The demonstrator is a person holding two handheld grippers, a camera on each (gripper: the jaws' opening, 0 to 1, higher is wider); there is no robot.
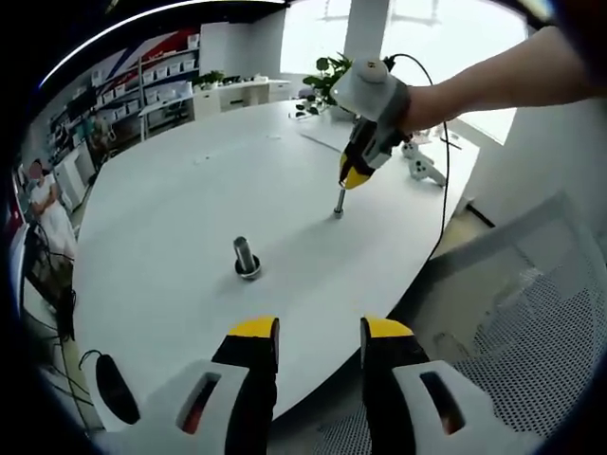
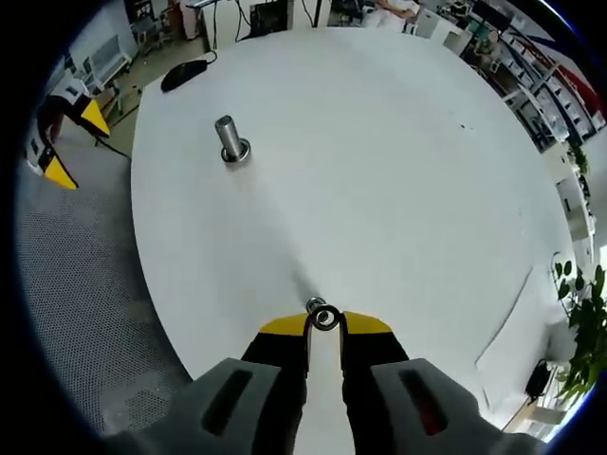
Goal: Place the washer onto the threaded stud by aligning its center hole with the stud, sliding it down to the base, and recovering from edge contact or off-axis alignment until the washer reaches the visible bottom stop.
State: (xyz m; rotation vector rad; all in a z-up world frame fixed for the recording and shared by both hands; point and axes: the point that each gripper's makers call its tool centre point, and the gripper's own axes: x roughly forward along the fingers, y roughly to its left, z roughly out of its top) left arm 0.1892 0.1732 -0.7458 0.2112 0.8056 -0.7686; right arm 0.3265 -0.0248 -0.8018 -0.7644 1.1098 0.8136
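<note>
A thin upright threaded stud (image 1: 339,203) stands on the round white table (image 1: 171,237). Directly above it is my right gripper (image 1: 355,176), held by a person's hand. In the right gripper view this gripper (image 2: 324,325) is shut on a small metal washer (image 2: 326,318). The washer sits just beside the stud's top end (image 2: 314,304), slightly off its axis. A thicker short metal cylinder (image 1: 246,254) (image 2: 229,137) with a ring at its base stands apart, nearer my left gripper (image 1: 321,332) (image 2: 74,142), which hangs open over the table's edge, holding nothing.
A black mouse (image 1: 116,389) (image 2: 185,71) lies at the table's rim. A mesh chair (image 1: 531,313) is beside the table. White parts (image 1: 422,167) and a black cable (image 1: 444,180) lie past the stud. Shelves, a plant (image 1: 327,81) and a person (image 1: 43,204) are farther off.
</note>
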